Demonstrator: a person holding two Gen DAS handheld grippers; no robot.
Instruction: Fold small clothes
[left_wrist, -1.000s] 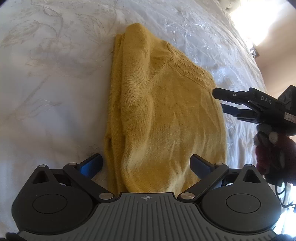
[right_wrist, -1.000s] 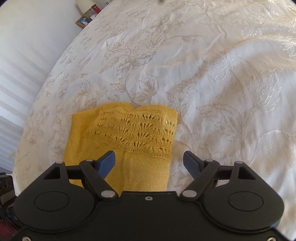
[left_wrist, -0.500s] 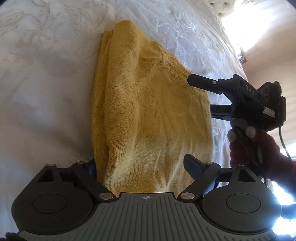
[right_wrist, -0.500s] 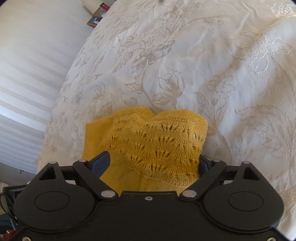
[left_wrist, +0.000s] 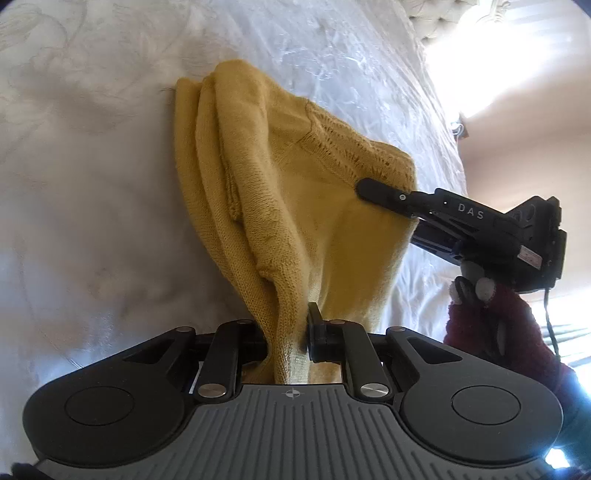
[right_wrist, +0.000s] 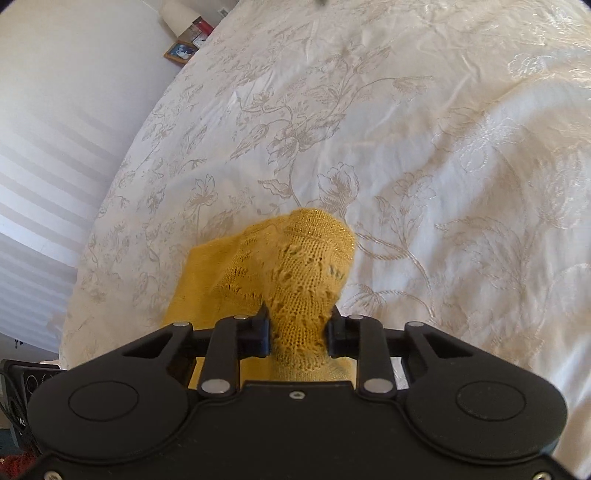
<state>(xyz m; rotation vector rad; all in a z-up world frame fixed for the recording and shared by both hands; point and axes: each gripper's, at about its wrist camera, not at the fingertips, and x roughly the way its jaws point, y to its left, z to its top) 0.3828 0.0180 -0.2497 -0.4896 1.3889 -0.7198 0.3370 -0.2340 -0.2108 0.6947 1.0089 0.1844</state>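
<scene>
White bedspread (right_wrist: 424, 147) — both grippers' fingers just closed, gripping yellow knit (left_wrist: 332, 221)

Open bedspread (right_wrist: 424, 155) around (bare)

Place: home bedroom.
Bedding: white floral-embroidered bedspread (right_wrist: 424, 155) across a bed.
Headboard: pale tufted upholstery (left_wrist: 454, 14).
Bedside: framed picture (right_wrist: 180, 52) near the wall.
</scene>
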